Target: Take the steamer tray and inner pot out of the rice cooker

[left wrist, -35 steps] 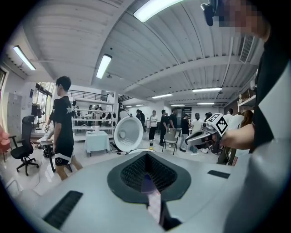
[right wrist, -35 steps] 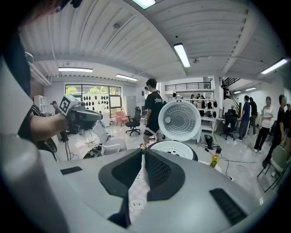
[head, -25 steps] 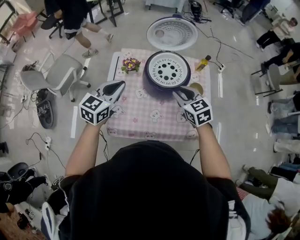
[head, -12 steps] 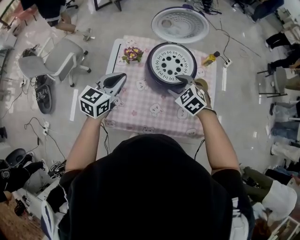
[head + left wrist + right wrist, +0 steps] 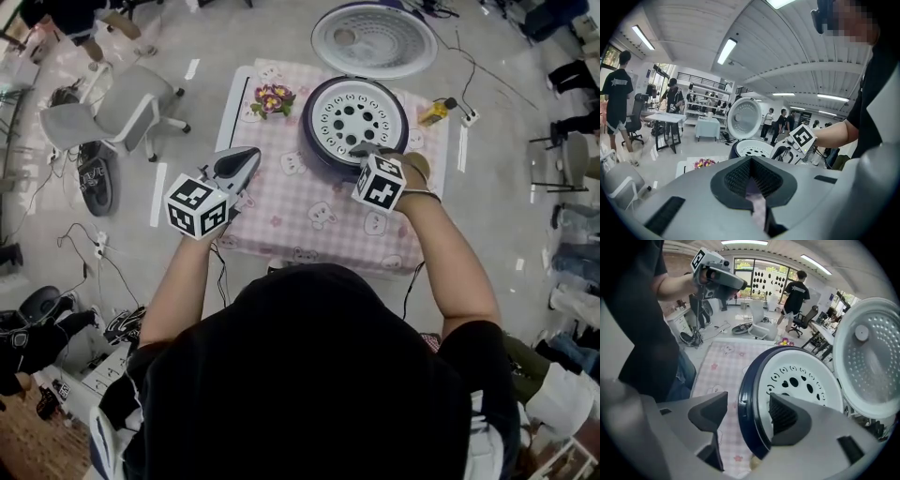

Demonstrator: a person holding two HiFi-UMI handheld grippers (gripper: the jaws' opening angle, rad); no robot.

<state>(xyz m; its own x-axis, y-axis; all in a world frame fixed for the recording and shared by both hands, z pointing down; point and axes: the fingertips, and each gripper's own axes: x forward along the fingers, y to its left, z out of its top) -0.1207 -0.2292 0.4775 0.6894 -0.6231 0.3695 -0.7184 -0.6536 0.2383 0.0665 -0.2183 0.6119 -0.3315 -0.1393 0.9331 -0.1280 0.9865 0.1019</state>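
The right gripper (image 5: 747,414) had just been opening its fingers, which stood wide apart astride the near rim of the rice cooker (image 5: 744,394) — one finger outside the dark wall, the other over the edge of the white steamer tray (image 5: 801,376) seated in it, neither pressing. The left gripper (image 5: 244,161), fingers together and empty, hung over the table (image 5: 309,225), left of the cooker.

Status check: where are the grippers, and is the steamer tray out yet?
Left gripper shut, empty, off to the side. Right gripper just opened wide, astride near rim of rice cooker, no grip yet. Steamer tray in cooker, lid up.
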